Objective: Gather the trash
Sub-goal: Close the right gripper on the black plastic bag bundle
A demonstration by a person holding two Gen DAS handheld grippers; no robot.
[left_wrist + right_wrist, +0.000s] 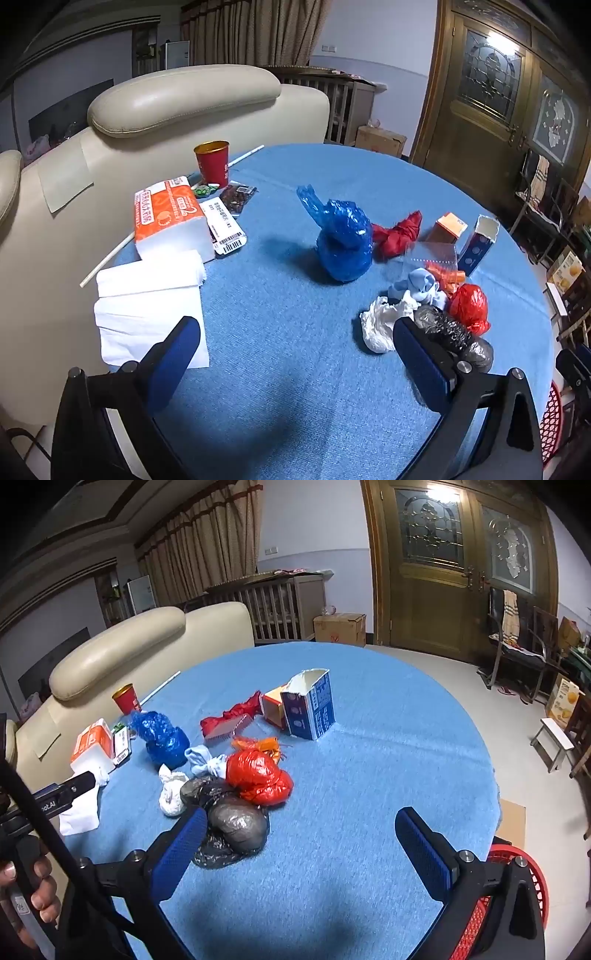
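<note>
Trash lies on the round blue table (295, 369) (369, 775): a blue plastic bag (343, 240) (162, 736), a red bag (469, 306) (258, 775), a black bag (454, 336) (232, 823), a white crumpled bag (380, 321) (171, 794), a light blue cloth wad (421, 286) (203, 762), a red wrapper (397, 234) (232, 716) and a torn blue-white carton (478, 243) (310, 709). My left gripper (295, 350) is open and empty, above the table in front of the pile. My right gripper (301, 834) is open and empty, its left finger over the black bag.
A tissue pack (170, 218), loose tissues (147, 302), a red cup (212, 162) and small packets sit at the table's left. A cream sofa (166, 99) stands behind. A red basket (517, 897) sits below the table's right edge.
</note>
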